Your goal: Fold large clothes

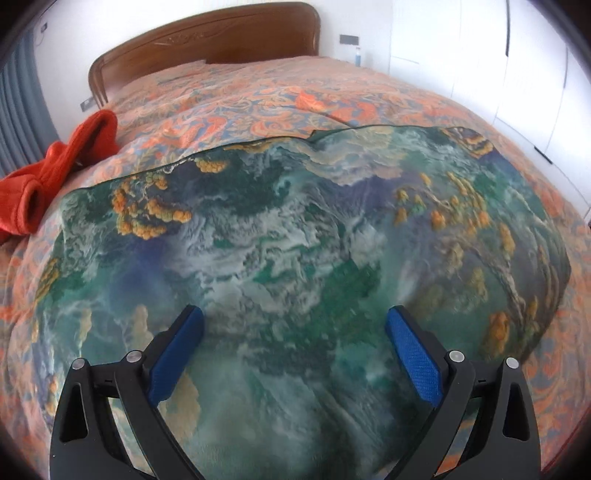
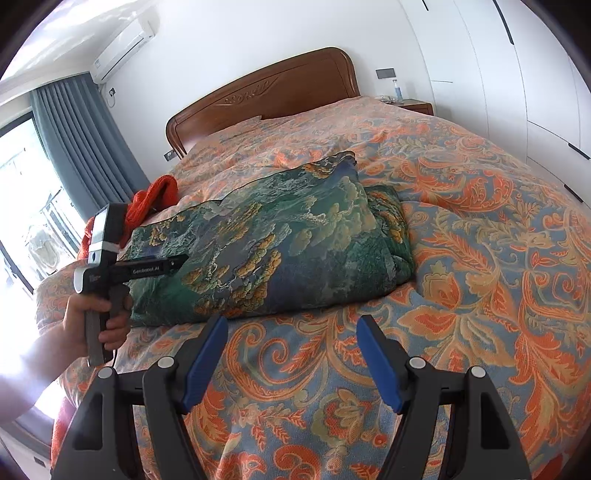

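The left tool (image 1: 293, 325) hovers low over the folded green garment (image 1: 295, 229), its fingers spread wide, gripping nothing. The right tool (image 2: 291, 332), likewise agape and unladen, hangs above the bed (image 2: 480, 258) just beside it.

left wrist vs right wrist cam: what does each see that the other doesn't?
Left wrist only: a close, top-down look at the green garment filling the frame under the open left tool.

Right wrist only: the person's hand on the left tool's handle, the curtain, the air conditioner, and the open right tool over bare bedspread.

Both: garment, red knit item, headboard.
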Demonstrator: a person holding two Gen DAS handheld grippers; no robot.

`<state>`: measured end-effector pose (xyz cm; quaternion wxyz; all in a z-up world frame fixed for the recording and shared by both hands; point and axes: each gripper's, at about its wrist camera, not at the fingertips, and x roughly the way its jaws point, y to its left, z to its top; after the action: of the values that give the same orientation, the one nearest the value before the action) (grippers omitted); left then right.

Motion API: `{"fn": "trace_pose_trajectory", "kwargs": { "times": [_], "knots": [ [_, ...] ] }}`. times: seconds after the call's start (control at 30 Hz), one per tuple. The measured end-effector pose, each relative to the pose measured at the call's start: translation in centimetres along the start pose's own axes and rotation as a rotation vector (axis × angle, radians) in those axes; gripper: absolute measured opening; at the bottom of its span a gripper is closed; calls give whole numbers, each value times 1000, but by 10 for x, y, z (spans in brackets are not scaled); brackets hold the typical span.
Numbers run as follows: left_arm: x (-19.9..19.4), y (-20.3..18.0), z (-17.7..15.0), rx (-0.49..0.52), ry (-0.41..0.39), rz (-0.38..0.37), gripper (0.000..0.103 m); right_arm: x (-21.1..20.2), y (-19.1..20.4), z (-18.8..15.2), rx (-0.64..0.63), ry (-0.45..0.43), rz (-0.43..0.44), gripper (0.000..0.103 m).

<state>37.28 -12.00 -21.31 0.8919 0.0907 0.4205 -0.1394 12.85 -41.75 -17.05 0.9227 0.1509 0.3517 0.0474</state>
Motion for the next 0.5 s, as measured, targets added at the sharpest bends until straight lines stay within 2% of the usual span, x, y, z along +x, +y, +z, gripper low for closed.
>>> {"fn": "trace_pose_trajectory", "kwargs": {
  "times": [0.13,0.2,0.37,0.5],
  "knots": [
    [-22,-20,-23,69,-15,-10,99,4,-2,-5,22,19,-15,74],
    [-33,-31,-28,99,-26,-50,99,8,-9,-5,63,25,-23,74],
    [-39,-56,-21,124,-60,-155,99,37,-51,7,317,44,19,77],
    [-16,-75,-26,184,6,-177,101,78,-89,14,560,66,70,77]
  ]
}}
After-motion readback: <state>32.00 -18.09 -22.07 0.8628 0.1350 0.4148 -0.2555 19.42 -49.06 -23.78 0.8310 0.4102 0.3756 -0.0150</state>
